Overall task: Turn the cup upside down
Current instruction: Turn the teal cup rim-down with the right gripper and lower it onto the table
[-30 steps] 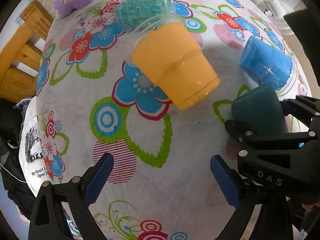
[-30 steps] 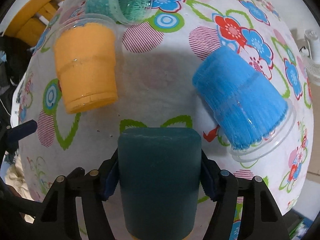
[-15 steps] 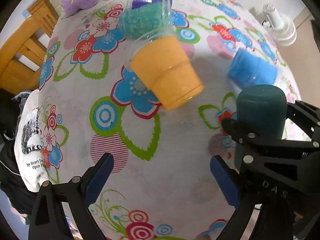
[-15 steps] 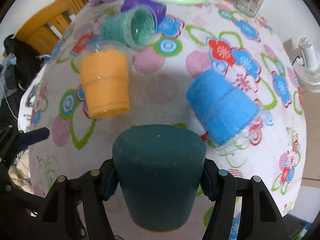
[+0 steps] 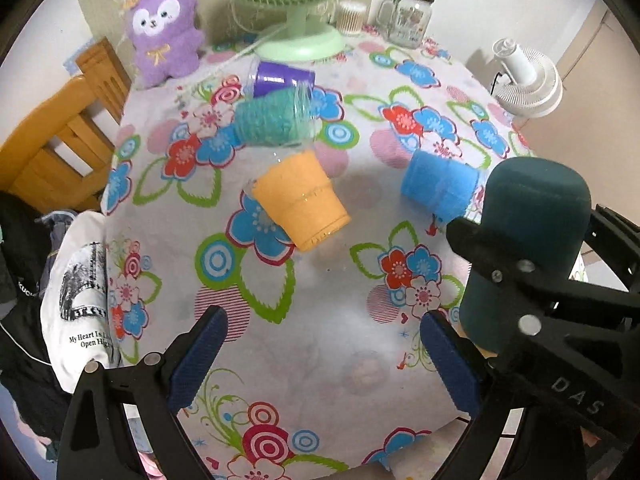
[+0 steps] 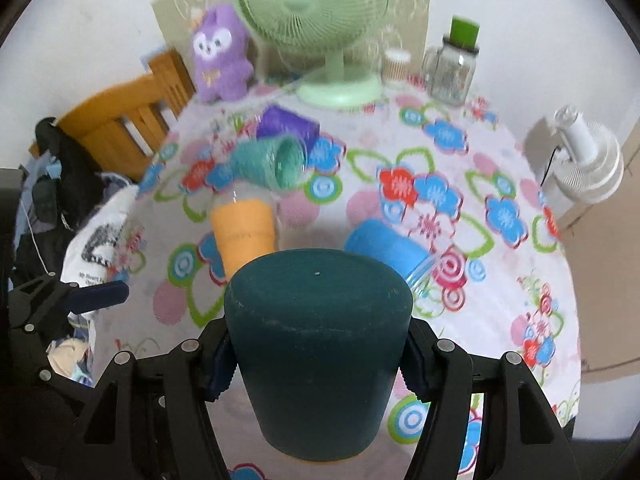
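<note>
My right gripper [image 6: 316, 364] is shut on a dark teal cup [image 6: 318, 356], held above the table with its closed base facing forward and up. The same cup [image 5: 528, 248] shows at the right of the left wrist view, clamped in the right gripper. My left gripper [image 5: 320, 356] is open and empty above the near part of the floral tablecloth [image 5: 320, 320]. An orange cup [image 5: 300, 206], a light blue cup [image 5: 438, 184], a green cup [image 5: 272, 120] and a purple cup [image 5: 280, 78] lie on their sides on the table.
A green desk fan [image 5: 298, 12], a purple plush toy [image 5: 164, 28], a glass jar with a green lid [image 5: 408, 16] and a small container stand at the table's far edge. A white fan [image 5: 524, 80] stands right. A wooden chair [image 5: 60, 136] and clothes [image 5: 76, 292] are left.
My right gripper has lifted the dark teal cup off the table and tilted it up. Both cameras have risen and pitched up, so the far edge of the table has come into view.
</note>
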### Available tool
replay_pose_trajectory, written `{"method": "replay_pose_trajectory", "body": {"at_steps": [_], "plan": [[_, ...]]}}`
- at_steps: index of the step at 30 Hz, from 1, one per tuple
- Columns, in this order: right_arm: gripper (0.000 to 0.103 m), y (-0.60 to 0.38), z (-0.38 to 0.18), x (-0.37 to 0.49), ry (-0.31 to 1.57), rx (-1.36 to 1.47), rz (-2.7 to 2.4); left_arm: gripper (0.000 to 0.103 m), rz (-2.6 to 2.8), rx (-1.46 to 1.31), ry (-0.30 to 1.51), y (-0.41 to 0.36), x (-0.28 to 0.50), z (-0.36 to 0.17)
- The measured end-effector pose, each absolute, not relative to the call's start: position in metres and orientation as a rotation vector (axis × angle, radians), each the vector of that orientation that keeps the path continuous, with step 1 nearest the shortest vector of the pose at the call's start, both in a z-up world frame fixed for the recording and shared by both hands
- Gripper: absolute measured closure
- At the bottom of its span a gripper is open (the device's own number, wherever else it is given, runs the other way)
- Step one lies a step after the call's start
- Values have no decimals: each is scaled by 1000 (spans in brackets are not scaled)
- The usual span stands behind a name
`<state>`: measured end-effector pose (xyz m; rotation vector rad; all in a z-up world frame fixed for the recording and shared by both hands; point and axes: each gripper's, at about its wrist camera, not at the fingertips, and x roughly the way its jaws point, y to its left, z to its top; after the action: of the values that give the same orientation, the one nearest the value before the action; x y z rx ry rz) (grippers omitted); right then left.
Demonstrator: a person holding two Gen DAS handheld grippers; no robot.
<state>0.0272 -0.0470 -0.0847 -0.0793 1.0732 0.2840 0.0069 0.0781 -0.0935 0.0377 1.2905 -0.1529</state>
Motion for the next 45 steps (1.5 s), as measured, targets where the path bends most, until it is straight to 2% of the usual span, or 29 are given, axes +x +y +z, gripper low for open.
{"method": "replay_pose_trajectory", "body": {"at_steps": [9, 19, 30, 34, 45], "plan": [[35, -75, -67, 10, 900, -77, 291, 5, -152, -46, 1224, 76, -4, -74], [35, -87, -77, -8, 719, -122, 342, 5, -77, -102, 1202, 81, -6, -88], [34, -79, -129, 0, 690, -93, 389, 5, 32, -132, 1182, 96, -6, -125], [34, -63, -144, -2, 621, -154, 415, 5, 70, -146, 1185, 107, -12, -138], [34, -35, -178, 5, 642, -244, 384, 5, 92, -119, 1222, 117, -17, -158]]}}
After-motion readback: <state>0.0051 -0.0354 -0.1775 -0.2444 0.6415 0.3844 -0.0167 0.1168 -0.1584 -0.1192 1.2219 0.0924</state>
